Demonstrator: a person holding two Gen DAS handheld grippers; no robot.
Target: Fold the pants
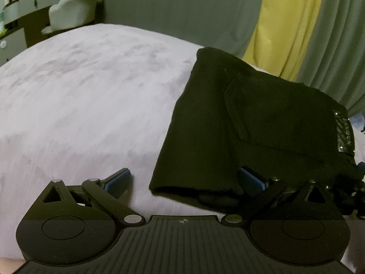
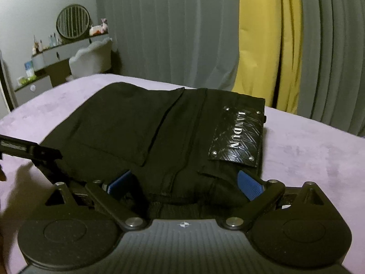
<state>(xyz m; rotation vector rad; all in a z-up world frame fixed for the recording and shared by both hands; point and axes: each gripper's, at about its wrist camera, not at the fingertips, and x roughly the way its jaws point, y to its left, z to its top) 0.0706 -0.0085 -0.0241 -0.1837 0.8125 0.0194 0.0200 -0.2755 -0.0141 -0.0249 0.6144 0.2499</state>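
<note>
Right claw [image 2: 184, 182]: jaws spread to full width, pads bare. The near edge of the pants [image 2: 159, 127] sits between the blue pads [image 2: 248, 185], but neither pad presses on the cloth. Judged a release: the fold is laid and the claw has let go without dragging it.

Left claw [image 1: 184, 180]: also spread wide and holding nothing. Its left pad stands over bare bed [image 1: 79, 91]; its right pad [image 1: 249, 179] is at the near left corner of the pants [image 1: 239, 125], and contact there cannot be settled from this dim view. The offset suggests it stands clear of the bundle, not lined up for a grip.

The pants lie on the bed as a compact black rectangle, several layers thick, toward the right and near part of the mattress. The back pocket [image 2: 127, 123] and brand patch [image 2: 237, 134] face up, the patch at the right end, so the waist section was left on top. Edges look squared, with no leg trailing loose.

Assessment: folding appears essentially complete; at most a smoothing pass is left.

Beyond the bed: grey and yellow curtains [image 2: 257, 45] far right, a chair [image 2: 91, 57] far left.
</note>
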